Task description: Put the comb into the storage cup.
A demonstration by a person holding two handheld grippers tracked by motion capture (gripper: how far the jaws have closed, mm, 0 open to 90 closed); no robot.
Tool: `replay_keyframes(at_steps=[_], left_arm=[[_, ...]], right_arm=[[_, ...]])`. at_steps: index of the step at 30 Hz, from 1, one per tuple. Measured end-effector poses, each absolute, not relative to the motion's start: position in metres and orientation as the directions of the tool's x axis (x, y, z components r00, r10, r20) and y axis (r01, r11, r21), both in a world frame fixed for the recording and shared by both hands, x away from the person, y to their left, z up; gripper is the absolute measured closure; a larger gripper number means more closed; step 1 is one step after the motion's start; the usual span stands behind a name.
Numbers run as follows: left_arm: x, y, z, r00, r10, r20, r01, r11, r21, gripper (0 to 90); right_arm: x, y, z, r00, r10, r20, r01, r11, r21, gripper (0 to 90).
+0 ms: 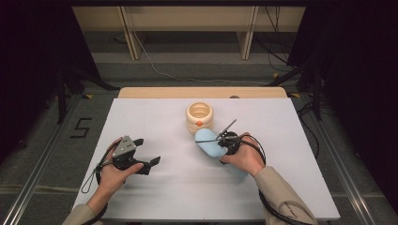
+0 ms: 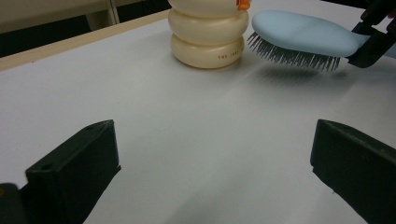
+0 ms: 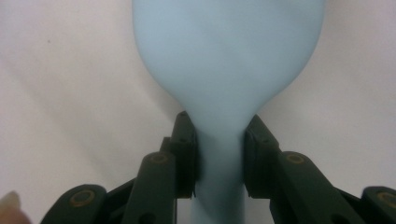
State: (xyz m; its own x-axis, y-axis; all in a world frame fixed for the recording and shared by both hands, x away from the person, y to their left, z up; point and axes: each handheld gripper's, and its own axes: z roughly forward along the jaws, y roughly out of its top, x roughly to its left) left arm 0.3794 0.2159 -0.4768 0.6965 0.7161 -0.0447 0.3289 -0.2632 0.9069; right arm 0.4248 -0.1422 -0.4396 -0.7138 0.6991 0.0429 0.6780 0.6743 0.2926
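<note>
A light blue hairbrush hangs just above the white table, bristles down, its head near a cream ringed holder with an orange dot. My right gripper is shut on the brush's neck; in the right gripper view both pads press the narrow handle of the brush. My left gripper rests on the table at the left, open and holding nothing. Its view shows its two jaws wide apart, the holder ahead and the hairbrush with dark bristles to the right.
The table's far edge has a wooden strip. Cables lie on the floor behind it, and a number mark is taped on the floor at the left. Bare white tabletop lies between the two hands.
</note>
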Motion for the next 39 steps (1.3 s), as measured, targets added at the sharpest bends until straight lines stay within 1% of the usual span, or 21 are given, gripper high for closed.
replay_keyframes(at_steps=[17,23,39], left_arm=[[0.379,0.216,-0.477,0.697,0.716,-0.044,0.327,-0.263,0.908,0.7],[0.379,0.216,-0.477,0.697,0.716,-0.044,0.327,-0.262,0.908,0.8],[0.38,0.215,-0.477,0.698,0.715,-0.045,0.328,-0.262,0.908,0.8]], right_arm=[[0.421,-0.14,-0.43,-0.693,0.716,0.087,0.686,0.617,0.386,70.1],[0.42,-0.139,-0.428,-0.682,0.724,0.104,0.694,0.595,0.406,70.1],[0.419,-0.138,-0.424,-0.682,0.723,0.115,0.689,0.581,0.433,70.1]])
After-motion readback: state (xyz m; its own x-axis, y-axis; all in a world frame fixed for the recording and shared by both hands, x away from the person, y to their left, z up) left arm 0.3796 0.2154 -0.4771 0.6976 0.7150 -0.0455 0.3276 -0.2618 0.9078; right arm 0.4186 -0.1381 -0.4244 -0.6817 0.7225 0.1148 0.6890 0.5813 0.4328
